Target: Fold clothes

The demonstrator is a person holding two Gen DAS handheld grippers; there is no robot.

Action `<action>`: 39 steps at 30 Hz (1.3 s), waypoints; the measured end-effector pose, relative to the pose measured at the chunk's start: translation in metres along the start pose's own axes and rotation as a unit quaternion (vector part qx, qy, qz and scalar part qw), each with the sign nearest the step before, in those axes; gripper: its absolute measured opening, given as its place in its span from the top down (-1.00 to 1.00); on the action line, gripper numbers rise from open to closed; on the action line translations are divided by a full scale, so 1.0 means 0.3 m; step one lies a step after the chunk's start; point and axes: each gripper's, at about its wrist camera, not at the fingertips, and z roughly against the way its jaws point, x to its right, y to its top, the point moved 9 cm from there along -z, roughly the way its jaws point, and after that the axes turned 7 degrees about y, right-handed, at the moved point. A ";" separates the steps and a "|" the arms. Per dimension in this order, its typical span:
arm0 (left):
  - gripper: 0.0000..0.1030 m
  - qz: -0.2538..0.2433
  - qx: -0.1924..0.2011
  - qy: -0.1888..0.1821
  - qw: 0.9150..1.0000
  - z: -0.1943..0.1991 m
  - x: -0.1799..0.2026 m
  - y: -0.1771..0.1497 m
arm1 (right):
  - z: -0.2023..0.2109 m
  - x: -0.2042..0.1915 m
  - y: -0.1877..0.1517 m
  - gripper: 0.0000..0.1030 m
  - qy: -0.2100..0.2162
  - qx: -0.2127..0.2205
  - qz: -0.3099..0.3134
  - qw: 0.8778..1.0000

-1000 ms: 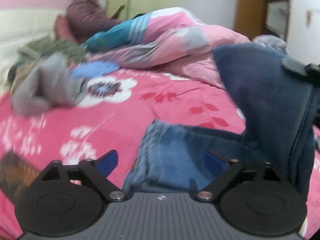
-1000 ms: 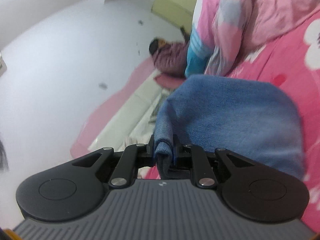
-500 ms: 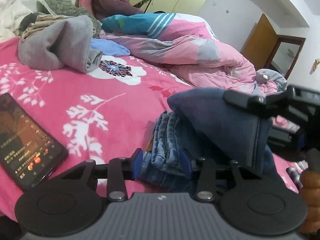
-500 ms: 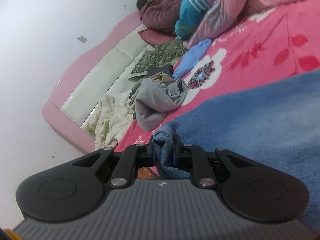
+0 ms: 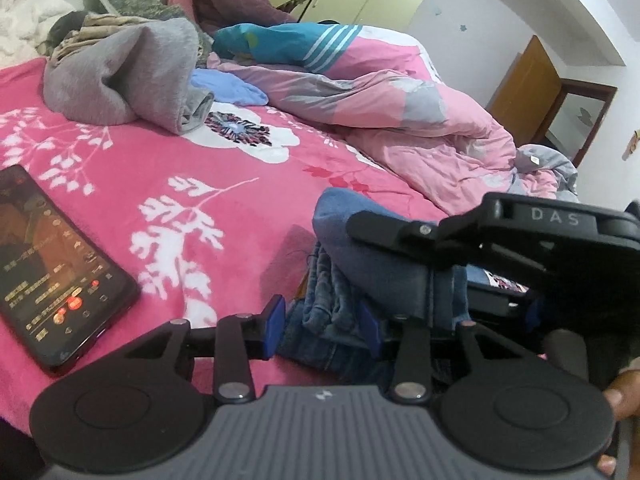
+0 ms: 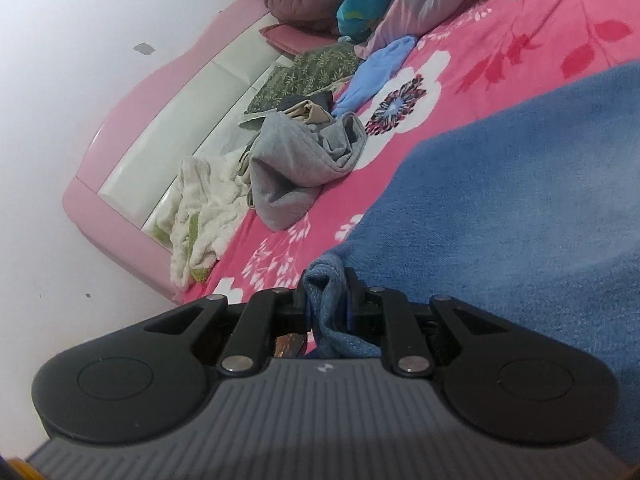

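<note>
1. My right gripper is clenched on a bunched edge of the blue denim garment; the cloth is pinched between its jaws and the rest spreads away to my right, filling that side of the right wrist view.
2. My left gripper has its blue-padded jaws set apart with a thick wad of the same denim's layered folds sitting between them. I judge it released, bracketing the folds and not yet biting, since gaps show beside the cloth.
3. The garment lies low on the pink flowered bedspread, near the bed's edge. From the left wrist view, a top layer of the denim is draped over the stacked folds, with the right gripper's black body just above it.
4. The step in hand, as I read it, is a fold-over: one edge carried across onto the layers below. Whether this is a middle fold or the closing one I cannot tell.
5. The next move calls for laying the held edge flush with the stack, then letting go without dragging the layers askew.
6. A dark smartphone with a lit screen lies on the bedspread to my left, well apart; a crumpled grey sweatshirt sits farther up the bed.
</note>
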 end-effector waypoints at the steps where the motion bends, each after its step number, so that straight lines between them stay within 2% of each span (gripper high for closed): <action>1: 0.02 0.005 0.000 0.003 1.000 0.015 -0.010 0.001 | -0.003 0.007 0.001 0.50 0.008 0.002 -0.013 1.000; 2: -0.02 0.012 0.000 0.006 1.000 0.033 -0.022 0.003 | 0.001 0.008 0.002 0.27 0.021 0.003 -0.028 0.999; 4: -0.14 0.025 0.002 0.014 1.000 0.070 -0.047 0.007 | 0.019 -0.014 0.008 -0.07 0.061 0.009 -0.047 0.997; 7: -0.20 0.046 0.004 0.024 0.999 0.125 -0.084 0.012 | 0.049 -0.072 0.014 -0.15 0.130 0.016 -0.060 0.990; 10: -0.20 0.075 0.025 0.028 0.996 0.192 -0.118 0.047 | 0.106 -0.093 0.032 -0.15 0.156 0.033 -0.070 0.985; 14: -0.40 0.094 0.040 -0.009 0.995 0.229 -0.095 0.105 | 0.285 -0.035 0.078 -0.15 0.143 0.091 -0.082 0.982; 17: -0.54 0.107 0.026 -0.051 0.993 0.182 -0.037 0.130 | 0.470 0.067 0.100 -0.15 0.089 0.142 -0.086 0.982; 19: -0.50 0.100 0.007 -0.063 0.993 0.122 0.004 0.122 | 0.583 0.151 0.102 -0.15 0.046 0.170 -0.105 0.979; 20: -0.20 0.095 -0.005 -0.059 0.994 0.092 0.016 0.113 | 0.638 0.195 0.099 -0.15 0.022 0.182 -0.116 0.976; 21: 0.32 0.089 -0.017 -0.050 0.995 0.063 0.023 0.102 | 0.686 0.231 0.091 -0.15 0.004 0.192 -0.127 0.973; 22: 0.51 0.083 -0.030 -0.041 0.995 0.033 0.029 0.090 | 0.730 0.263 0.080 -0.15 -0.011 0.199 -0.138 0.970; 24: 0.68 0.076 -0.038 -0.023 0.996 0.009 0.028 0.072 | 0.799 0.309 0.053 -0.15 -0.026 0.210 -0.160 0.964; 28: 0.74 0.081 -0.037 -0.014 0.996 0.010 0.004 0.063 | 0.818 0.330 0.017 -0.15 -0.030 0.204 -0.172 0.963; 32: 0.72 0.097 -0.061 0.004 0.993 -0.025 -0.058 0.020 | 0.733 0.347 0.013 -0.15 -0.034 0.168 -0.172 0.970; 34: 0.65 0.103 -0.065 0.005 0.993 -0.037 -0.086 0.008 | 0.696 0.353 0.020 -0.15 -0.039 0.143 -0.163 0.975; 36: 0.42 0.113 -0.069 -0.001 0.991 -0.045 -0.104 0.006 | 0.643 0.353 0.028 -0.15 -0.041 0.112 -0.152 0.981; 39: 0.35 0.134 -0.077 -0.012 0.988 -0.059 -0.129 -0.002 | 0.536 0.380 0.032 -0.16 -0.036 0.058 -0.156 0.985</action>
